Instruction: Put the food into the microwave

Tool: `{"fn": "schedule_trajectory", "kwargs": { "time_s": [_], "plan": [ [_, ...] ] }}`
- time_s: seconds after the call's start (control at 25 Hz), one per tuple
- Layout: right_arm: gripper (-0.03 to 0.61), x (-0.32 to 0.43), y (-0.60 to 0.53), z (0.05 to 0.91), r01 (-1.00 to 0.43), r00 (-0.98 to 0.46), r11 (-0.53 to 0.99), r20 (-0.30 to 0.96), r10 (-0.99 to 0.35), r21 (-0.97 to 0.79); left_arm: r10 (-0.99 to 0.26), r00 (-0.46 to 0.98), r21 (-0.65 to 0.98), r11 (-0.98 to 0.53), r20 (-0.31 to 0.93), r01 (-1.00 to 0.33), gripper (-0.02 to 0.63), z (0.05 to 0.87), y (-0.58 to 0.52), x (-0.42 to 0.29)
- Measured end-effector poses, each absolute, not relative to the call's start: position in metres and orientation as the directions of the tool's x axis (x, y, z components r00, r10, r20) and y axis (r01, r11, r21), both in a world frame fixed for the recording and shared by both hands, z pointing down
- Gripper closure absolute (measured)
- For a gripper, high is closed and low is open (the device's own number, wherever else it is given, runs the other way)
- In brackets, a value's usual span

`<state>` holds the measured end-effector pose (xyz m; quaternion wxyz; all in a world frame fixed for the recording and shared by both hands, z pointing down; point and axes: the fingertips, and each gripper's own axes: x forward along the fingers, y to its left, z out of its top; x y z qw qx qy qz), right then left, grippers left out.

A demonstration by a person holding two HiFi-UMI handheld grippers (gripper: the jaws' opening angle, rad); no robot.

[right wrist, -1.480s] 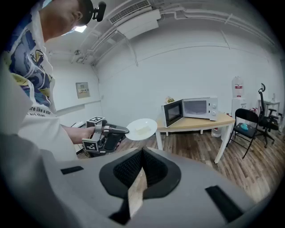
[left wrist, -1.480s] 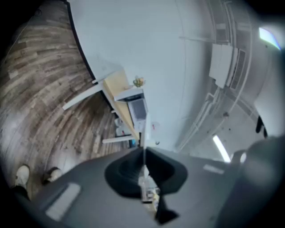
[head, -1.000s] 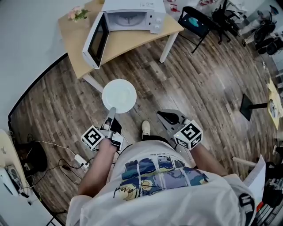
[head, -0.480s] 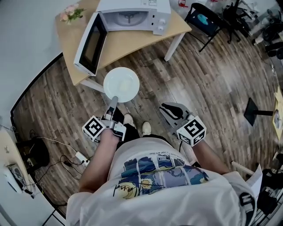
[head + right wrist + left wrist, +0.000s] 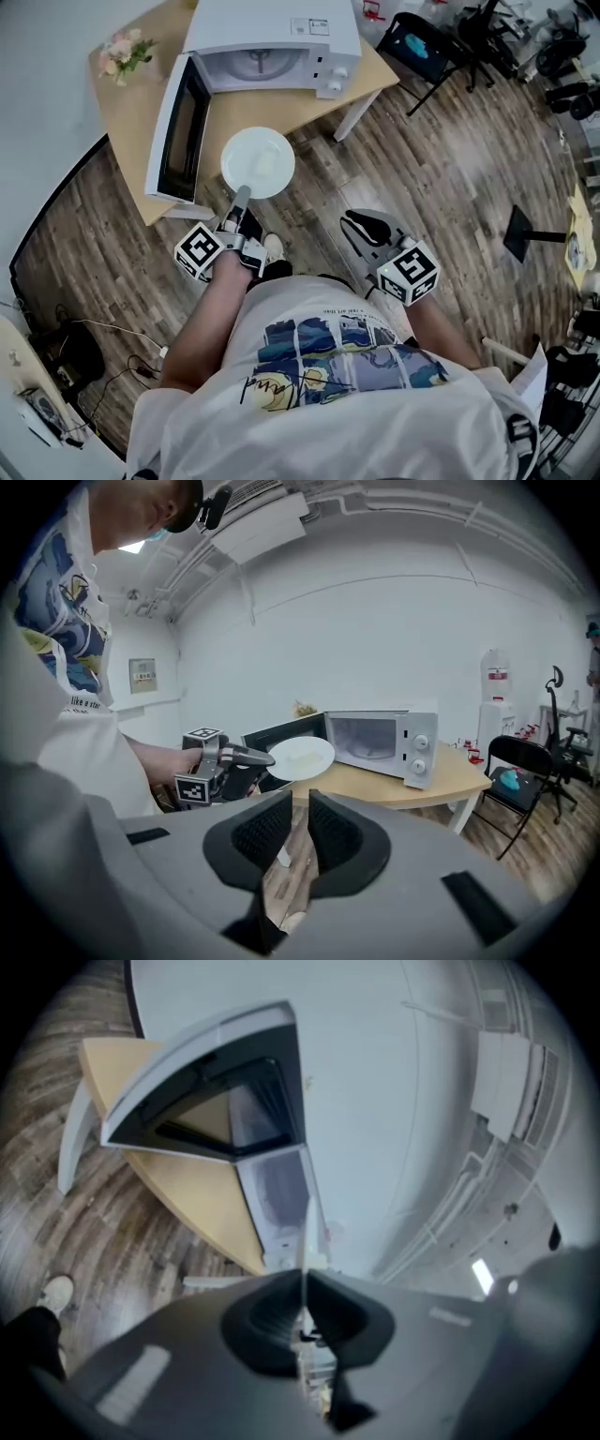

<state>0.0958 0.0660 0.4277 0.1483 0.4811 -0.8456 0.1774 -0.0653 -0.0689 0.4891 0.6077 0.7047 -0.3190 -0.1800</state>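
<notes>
A white plate [image 5: 258,161] with a pale piece of food [image 5: 266,166] on it hangs level over the front edge of the wooden table [image 5: 246,94]. My left gripper [image 5: 241,195] is shut on the plate's near rim. The left gripper view shows that rim [image 5: 306,1227] edge-on between the pads. Just beyond it stands the white microwave [image 5: 272,42], its door [image 5: 176,131] swung wide open to the left. My right gripper [image 5: 364,228] hangs lower and to the right over the floor. Its jaws stand a narrow gap apart with nothing between them [image 5: 297,817].
Pink flowers [image 5: 125,52] stand on the table's far left corner. A black chair [image 5: 412,42] is to the right of the table, with office clutter behind it. The person's shoe [image 5: 273,247] is on the wooden floor below the plate.
The person has stepped toward the table. Both grippers moved forward with them, and the plate went from over the floor to over the table's front edge, by the open door.
</notes>
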Motion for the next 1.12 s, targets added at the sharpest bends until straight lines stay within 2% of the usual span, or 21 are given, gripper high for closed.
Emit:
{"fn": "schedule_trajectory", "kwargs": {
  "time_s": [0.28, 0.48, 1.12],
  "plan": [
    [0.534, 0.117, 0.011, 0.422, -0.908, -0.419, 0.362, 0.419, -0.805, -0.213, -0.629, 0.759, 0.964, -0.055, 0.167, -0.258, 0.592, 0.507, -0.155, -0.037],
    [0.538, 0.147, -0.025, 0.425, -0.91, -0.414, 0.352, 0.43, -0.803, -0.219, -0.649, 0.738, 0.962, -0.033, 0.186, -0.272, 0.594, 0.525, -0.207, -0.02],
    [0.545, 0.278, -0.147, 0.427, -0.857, -0.511, 0.471, 0.454, -0.73, -0.209, -0.777, 0.59, 0.956, 0.051, 0.22, -0.288, 0.592, 0.563, -0.345, 0.057]
  ]
}}
